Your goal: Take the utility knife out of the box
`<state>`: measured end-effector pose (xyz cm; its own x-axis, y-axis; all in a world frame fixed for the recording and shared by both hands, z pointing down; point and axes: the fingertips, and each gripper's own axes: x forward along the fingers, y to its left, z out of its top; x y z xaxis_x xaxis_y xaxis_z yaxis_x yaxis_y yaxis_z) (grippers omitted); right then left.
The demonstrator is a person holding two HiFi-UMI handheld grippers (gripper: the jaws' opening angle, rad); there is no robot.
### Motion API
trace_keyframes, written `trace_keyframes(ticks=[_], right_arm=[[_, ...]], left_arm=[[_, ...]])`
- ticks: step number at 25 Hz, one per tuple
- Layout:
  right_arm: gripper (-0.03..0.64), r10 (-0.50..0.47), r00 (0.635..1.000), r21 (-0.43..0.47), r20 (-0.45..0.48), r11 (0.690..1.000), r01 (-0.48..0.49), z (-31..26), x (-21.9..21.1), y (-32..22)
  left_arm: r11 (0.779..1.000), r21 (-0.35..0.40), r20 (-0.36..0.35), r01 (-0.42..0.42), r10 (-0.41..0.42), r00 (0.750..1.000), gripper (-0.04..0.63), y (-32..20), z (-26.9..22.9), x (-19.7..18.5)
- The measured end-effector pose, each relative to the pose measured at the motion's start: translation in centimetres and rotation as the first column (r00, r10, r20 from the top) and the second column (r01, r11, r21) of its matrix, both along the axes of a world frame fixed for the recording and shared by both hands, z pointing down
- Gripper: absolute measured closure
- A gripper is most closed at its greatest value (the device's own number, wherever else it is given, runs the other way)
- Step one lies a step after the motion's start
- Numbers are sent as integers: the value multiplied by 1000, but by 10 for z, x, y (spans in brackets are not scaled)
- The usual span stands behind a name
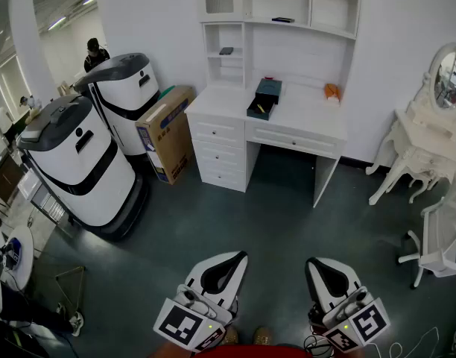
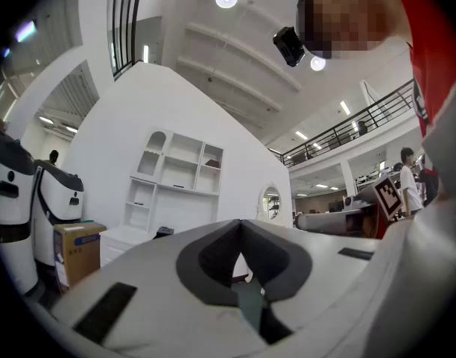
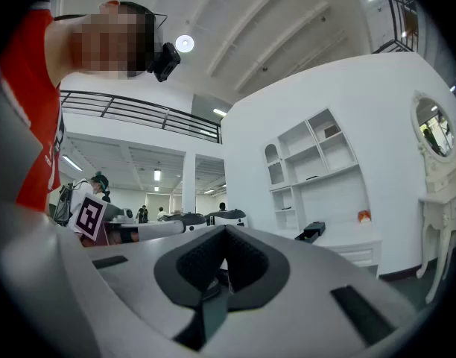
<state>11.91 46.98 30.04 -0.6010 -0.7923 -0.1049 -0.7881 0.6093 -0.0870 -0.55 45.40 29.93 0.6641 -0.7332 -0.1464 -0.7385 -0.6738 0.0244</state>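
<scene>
A dark teal box (image 1: 264, 98) stands open on the white desk (image 1: 302, 118) across the room. A thin yellowish thing (image 1: 261, 108) lies in its front tray, too small to make out. The box also shows small in the left gripper view (image 2: 165, 232) and the right gripper view (image 3: 313, 232). My left gripper (image 1: 239, 256) and right gripper (image 1: 311, 262) hang low over the dark floor, far short of the desk and pointing toward it. Both are shut with nothing in them, and the tips meet in the left gripper view (image 2: 240, 222) and the right gripper view (image 3: 226, 230).
Two tall white robots (image 1: 79, 162) and a cardboard carton (image 1: 165, 133) stand left of the desk. A white vanity with an oval mirror (image 1: 429, 125) and a white chair (image 1: 440, 237) are at the right. An orange item (image 1: 331, 91) lies on the desk. People stand far off at the left.
</scene>
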Motion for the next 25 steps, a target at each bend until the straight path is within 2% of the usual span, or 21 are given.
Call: trace_keyframes(ticks=[11,15,25], right_arm=[[612,-14,1000,18,2,1000,14,-3,-3,2],[611,-29,999,14,30,1000,28,-4,-9,-3],[609,-35,999,14,39,999,34,-7,-56,-34]], left_arm=[[1000,11,-1,3,-3,1000,558,3,-2,-2],[1000,-18,12,1,-1,1000,558,2,3,-6],[1000,14,18,24,-24,1000,558,-23,-1,-57]])
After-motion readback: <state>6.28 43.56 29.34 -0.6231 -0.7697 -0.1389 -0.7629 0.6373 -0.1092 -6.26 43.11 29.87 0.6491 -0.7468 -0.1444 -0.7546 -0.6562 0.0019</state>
